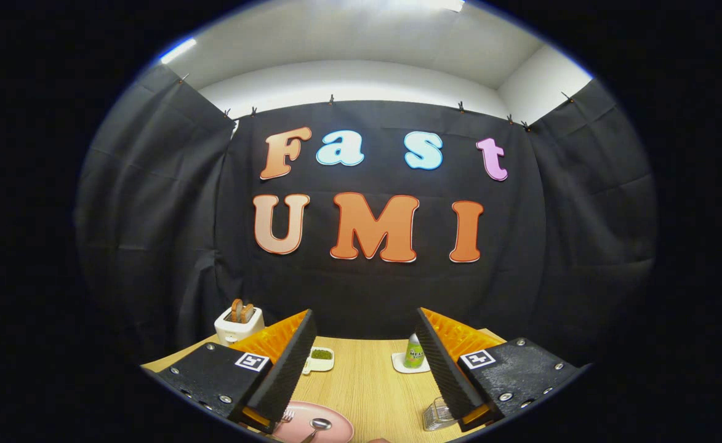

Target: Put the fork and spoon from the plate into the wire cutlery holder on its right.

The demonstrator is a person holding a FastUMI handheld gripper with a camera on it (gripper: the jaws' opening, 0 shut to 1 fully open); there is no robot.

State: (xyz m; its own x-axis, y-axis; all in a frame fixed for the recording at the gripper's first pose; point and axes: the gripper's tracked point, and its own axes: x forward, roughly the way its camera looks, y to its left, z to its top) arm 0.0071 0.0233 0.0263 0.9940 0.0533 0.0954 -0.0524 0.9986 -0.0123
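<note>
Hovering with fingers spread wide and empty, the gripper (365, 369) frames a pink plate (336, 429) bearing fork (287, 416) and spoon (319, 426); the wire cutlery holder (437, 415) stands right, its bottle (414, 352) label too small to read.

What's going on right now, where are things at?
Gripper open, held above the table, holding nothing. Fork and spoon lie on pink plate. Wire cutlery holder stands to its right. Nothing between plate and holder.

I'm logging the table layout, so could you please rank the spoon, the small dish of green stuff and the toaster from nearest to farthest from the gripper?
Gripper open.
1. Spoon, on the pink plate between the fingers.
2. Green dish, mid-table, by the left finger.
3. Toaster, far back left.
</note>
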